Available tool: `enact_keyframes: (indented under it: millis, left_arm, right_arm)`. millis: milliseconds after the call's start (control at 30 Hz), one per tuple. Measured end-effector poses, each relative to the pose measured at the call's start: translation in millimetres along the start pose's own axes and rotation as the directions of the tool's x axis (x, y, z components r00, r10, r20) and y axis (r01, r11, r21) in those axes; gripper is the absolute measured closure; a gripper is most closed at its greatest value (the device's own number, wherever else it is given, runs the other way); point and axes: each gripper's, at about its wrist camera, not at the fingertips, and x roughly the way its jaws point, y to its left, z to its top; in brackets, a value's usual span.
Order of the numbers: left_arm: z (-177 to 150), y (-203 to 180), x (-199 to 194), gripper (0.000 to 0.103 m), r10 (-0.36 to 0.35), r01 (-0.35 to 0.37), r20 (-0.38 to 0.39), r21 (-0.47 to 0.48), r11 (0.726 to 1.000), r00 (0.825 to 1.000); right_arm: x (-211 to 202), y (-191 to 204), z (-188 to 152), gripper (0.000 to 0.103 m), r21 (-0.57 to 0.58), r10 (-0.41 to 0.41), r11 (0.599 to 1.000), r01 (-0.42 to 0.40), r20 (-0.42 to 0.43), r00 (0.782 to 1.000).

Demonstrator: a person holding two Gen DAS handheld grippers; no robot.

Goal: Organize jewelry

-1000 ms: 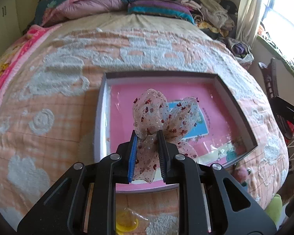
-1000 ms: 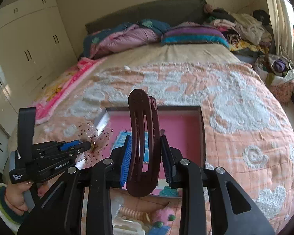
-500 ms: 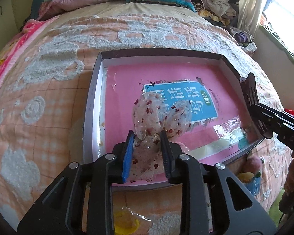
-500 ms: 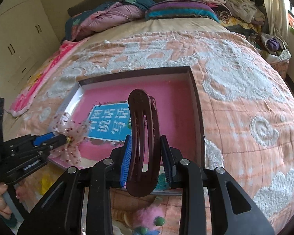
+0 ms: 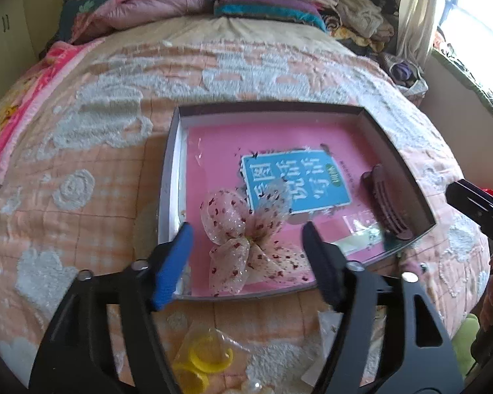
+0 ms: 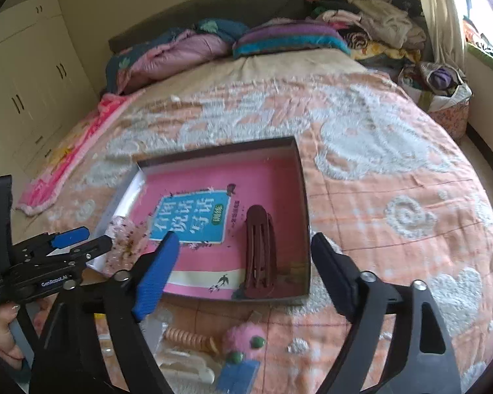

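A shallow box [image 5: 172, 167] [image 6: 304, 197] with a pink book cover as its floor lies on the bed. A sheer pink bow with red dots [image 5: 243, 243] [image 6: 125, 233] lies in the box's near left corner. My left gripper [image 5: 246, 233] hovers over the bow with its jaws opening, the pads clear of it. A dark maroon hair clip [image 6: 259, 252] [image 5: 386, 203] rests in the box by its right wall. My right gripper [image 6: 243, 246] is above the clip, jaws opening, touching nothing.
Loose trinkets lie on the peach quilt in front of the box: yellow rings in a clear bag [image 5: 207, 358], a pink pompom tie [image 6: 245, 339], a beige spiral tie [image 6: 190, 338], a white clip [image 6: 187, 366]. Folded bedding and clothes pile up at the headboard [image 6: 213, 10].
Both grippers let go: the left released the bow, which now lies in the box, and the right released the maroon clip, which now lies flat by the right wall.
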Motion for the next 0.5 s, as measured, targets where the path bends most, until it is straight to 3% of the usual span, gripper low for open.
enact_keyframes:
  millis: [100, 200, 500]
  left_arm:
    - [0, -2, -16, 0.018, -0.012, 0.012, 0.021, -0.017, 1.0, 1.0]
    - [-1, -5, -34, 0.009, -0.031, 0.032, 0.046, -0.028, 0.999, 0.998]
    - [-9, -12, -83, 0.009, -0.042, 0.045, 0.118, -0.027, 0.999, 0.992]
  right_arm:
    - [-25, 4, 0, 0.012, -0.012, -0.004, 1.0, 0.004, 0.048, 0.999]
    - [-50, 8, -3, 0.01, -0.031, -0.017, 0.999, 0.02, 0.095, 0.995]
    - [-107, 15, -6, 0.005, -0.032, -0.012, 0.999, 0.019, 0.2, 0.98]
